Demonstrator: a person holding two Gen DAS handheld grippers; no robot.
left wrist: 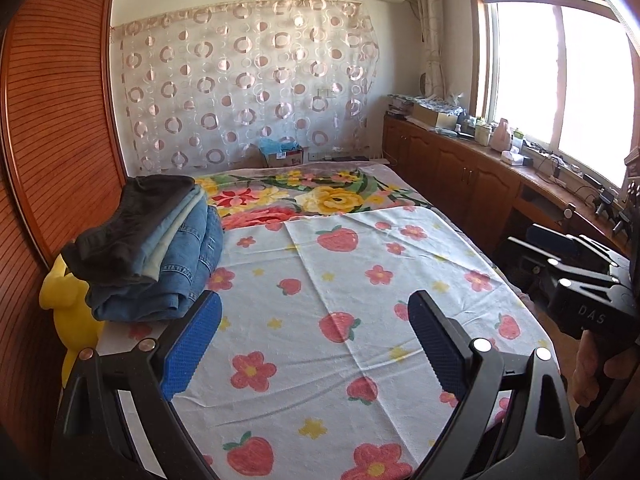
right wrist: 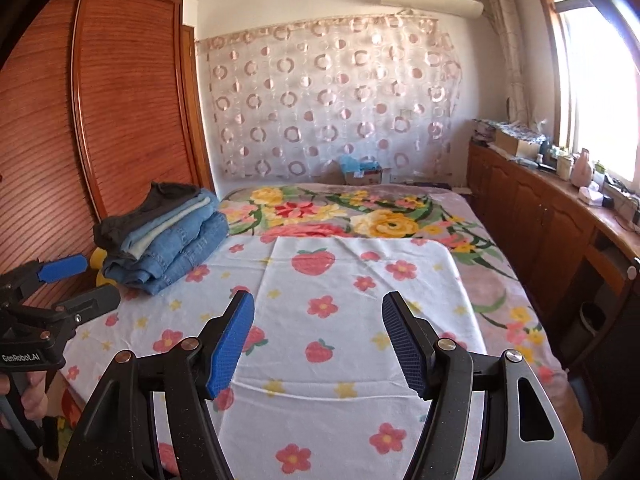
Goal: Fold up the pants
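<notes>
Strawberry sheet [left wrist: 360, 280], folded pants [left wrist: 160, 248] left of open tongs [left wrist: 316, 344]

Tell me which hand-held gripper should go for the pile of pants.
Left. The pile of pants lies just beyond the left hand-held gripper, whose jaws are open and empty; the right hand-held gripper sits farther across the bed.

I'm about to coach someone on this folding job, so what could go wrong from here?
1. The stack of folded pants sits at the bed's edge by the wardrobe; tugging one pair could topple the rest.
2. The strawberry cloth lies loose and creased; the tongs could snag it and drag it along.
3. Both the left tongs and right tongs are open and empty, close together; reaching for the same pile, they might collide.
</notes>
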